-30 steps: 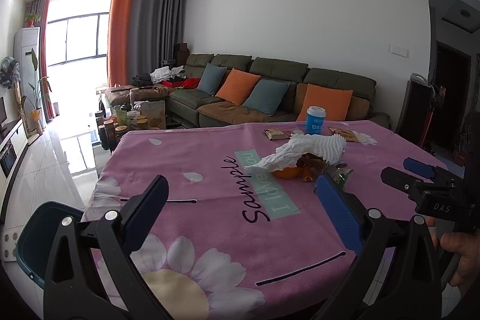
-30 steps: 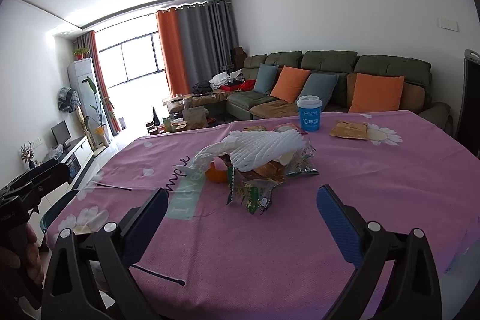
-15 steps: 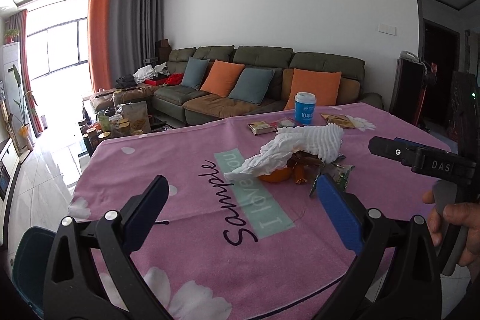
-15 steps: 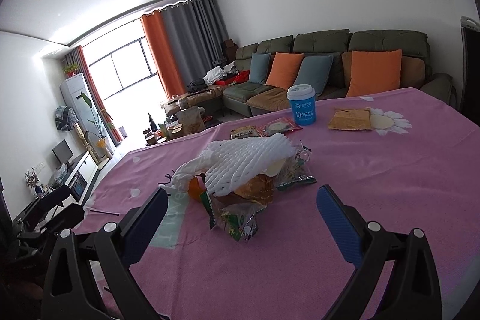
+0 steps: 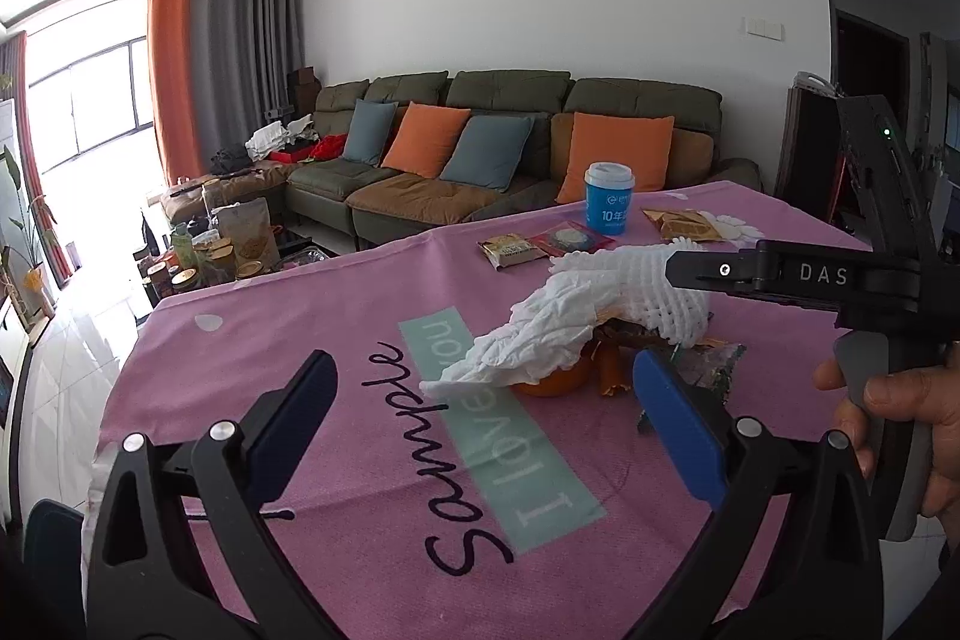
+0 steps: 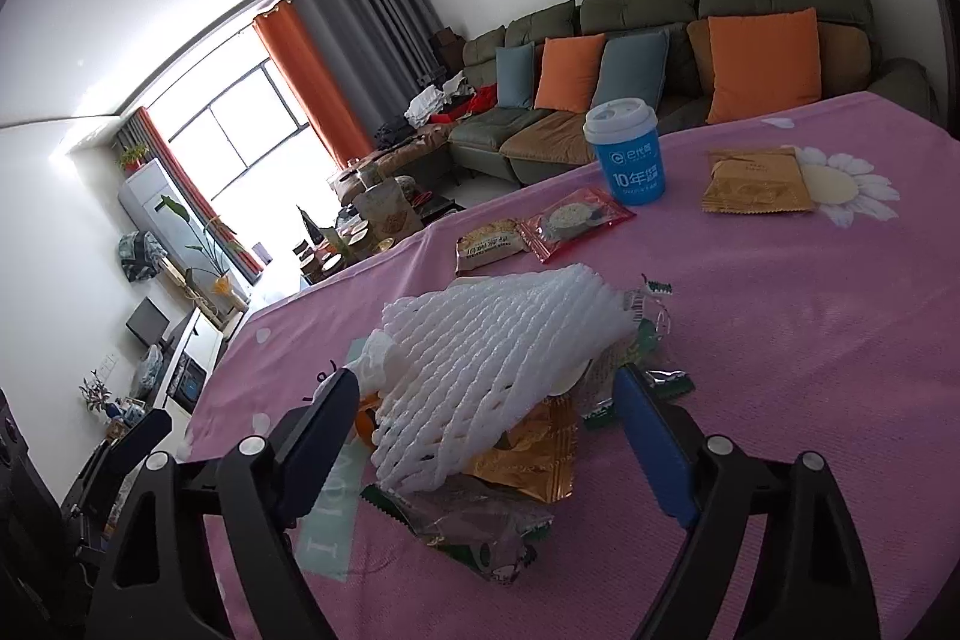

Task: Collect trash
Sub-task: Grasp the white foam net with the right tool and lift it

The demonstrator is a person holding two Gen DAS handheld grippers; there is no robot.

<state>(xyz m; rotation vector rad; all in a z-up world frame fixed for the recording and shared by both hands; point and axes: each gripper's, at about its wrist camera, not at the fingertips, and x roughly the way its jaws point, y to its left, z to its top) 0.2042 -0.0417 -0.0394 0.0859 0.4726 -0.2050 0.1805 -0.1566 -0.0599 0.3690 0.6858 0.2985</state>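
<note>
A trash pile lies mid-table on the pink cloth (image 5: 288, 340): a white foam fruit net (image 6: 498, 364) over a crumpled white tissue (image 5: 534, 334), orange peel (image 5: 552, 382), a gold wrapper (image 6: 528, 460) and a clear wrapper (image 6: 474, 526). My right gripper (image 6: 480, 436) is open, its fingers either side of the net, just above the pile. It also shows in the left wrist view (image 5: 780, 274). My left gripper (image 5: 480, 418) is open and empty, left of the pile.
A blue paper cup (image 6: 627, 154), a red packet (image 6: 573, 220), a brown snack packet (image 6: 489, 244) and a gold packet (image 6: 756, 181) lie at the table's far side. A sofa (image 5: 480, 148) stands beyond. A dark bin (image 5: 48, 550) sits by the table's left edge.
Both grippers have moved in toward the trash pile. The right gripper has dropped low so that its open fingers now flank the foam net.
</note>
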